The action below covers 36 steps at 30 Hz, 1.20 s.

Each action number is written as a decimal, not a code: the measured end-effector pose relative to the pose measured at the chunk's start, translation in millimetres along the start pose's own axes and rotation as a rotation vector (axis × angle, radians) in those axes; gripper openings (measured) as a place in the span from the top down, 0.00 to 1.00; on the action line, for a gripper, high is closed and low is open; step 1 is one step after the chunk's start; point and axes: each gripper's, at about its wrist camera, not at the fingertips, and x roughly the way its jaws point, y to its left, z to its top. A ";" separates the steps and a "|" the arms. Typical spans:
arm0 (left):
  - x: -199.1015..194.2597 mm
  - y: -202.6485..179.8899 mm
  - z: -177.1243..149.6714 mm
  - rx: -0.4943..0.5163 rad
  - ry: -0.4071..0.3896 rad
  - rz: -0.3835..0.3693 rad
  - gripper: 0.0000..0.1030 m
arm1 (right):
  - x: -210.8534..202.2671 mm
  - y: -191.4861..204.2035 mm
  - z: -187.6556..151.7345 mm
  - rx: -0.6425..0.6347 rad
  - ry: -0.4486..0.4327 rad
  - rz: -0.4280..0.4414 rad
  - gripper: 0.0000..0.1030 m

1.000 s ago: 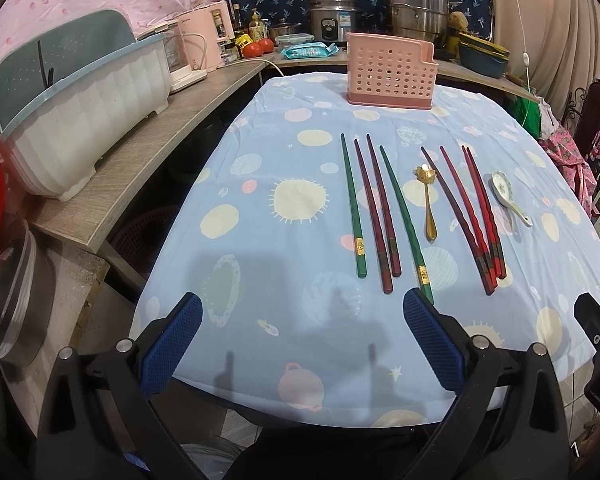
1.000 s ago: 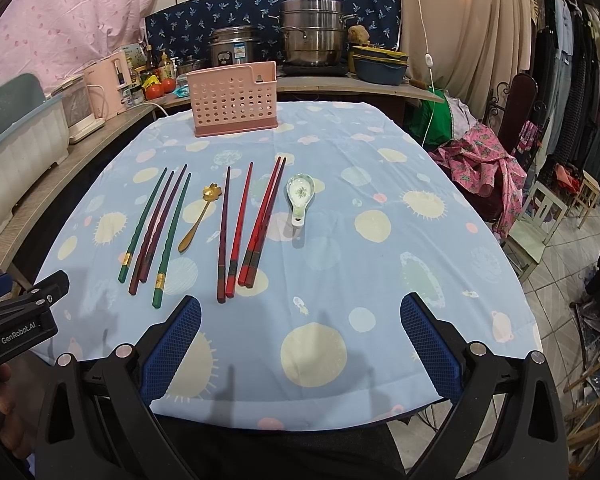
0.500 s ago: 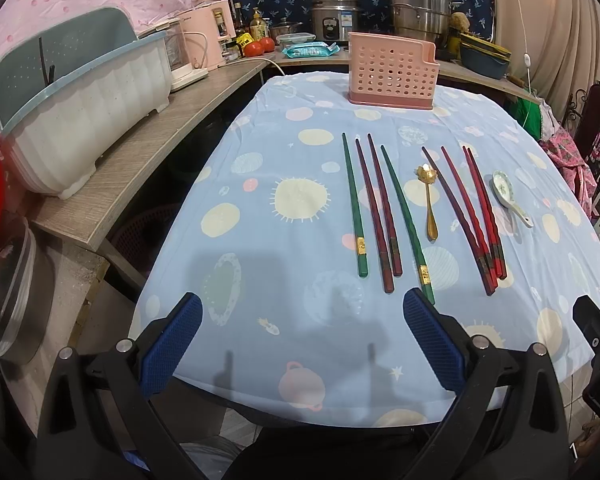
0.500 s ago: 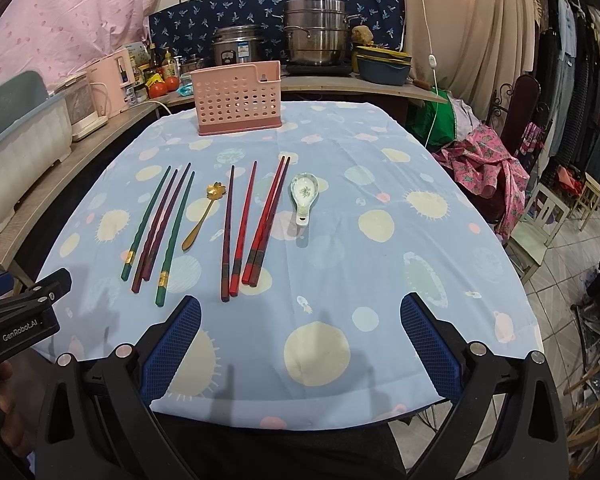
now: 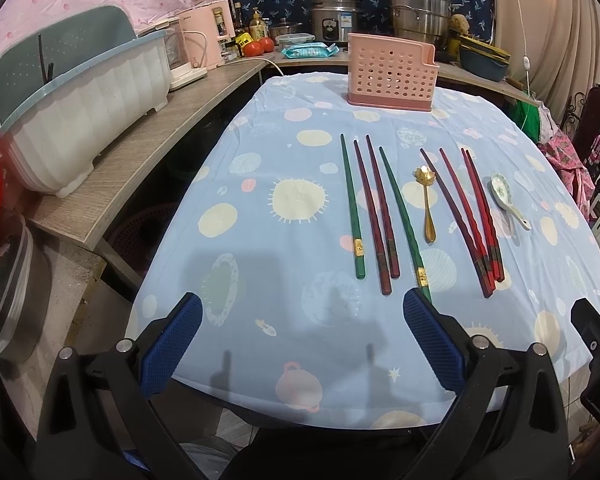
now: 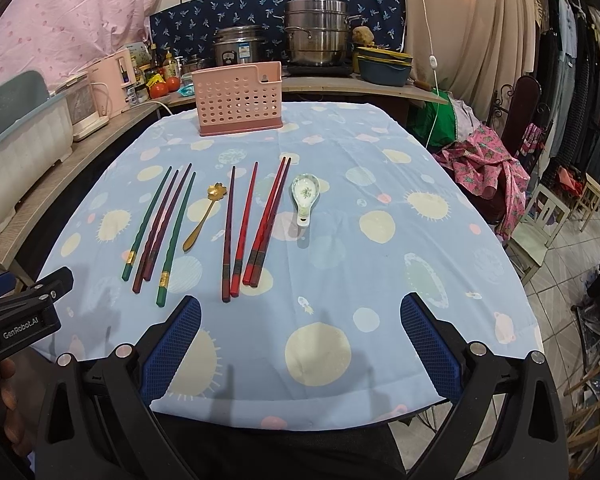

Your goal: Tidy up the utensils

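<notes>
Blue tablecloth (image 6: 380, 288) bare near edge; both grippers (image 5: 302, 320) (image 6: 300, 322) agape.

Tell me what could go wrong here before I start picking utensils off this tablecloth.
1. The two bright red chopsticks lie touching along their length, so an open right gripper may grab both or roll one.
2. The perforated pink plastic holder stands free at the far edge; an off-centre drop might tip it.
3. The open left gripper has one finger over the green chopstick end and could nudge it.
</notes>
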 end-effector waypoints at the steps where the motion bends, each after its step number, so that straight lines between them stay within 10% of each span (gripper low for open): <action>1: 1.3 -0.3 0.3 -0.003 0.003 0.000 0.07 | 0.2 0.0 0.0 0.000 0.001 0.001 0.07; 29: 112.6 0.9 32.2 -0.043 0.169 -0.072 0.08 | 74.6 -7.2 29.5 0.039 0.098 0.020 0.07; 36: 125.5 -4.1 36.0 -0.016 0.176 -0.085 0.21 | 94.9 -11.7 45.8 0.067 0.100 0.031 0.09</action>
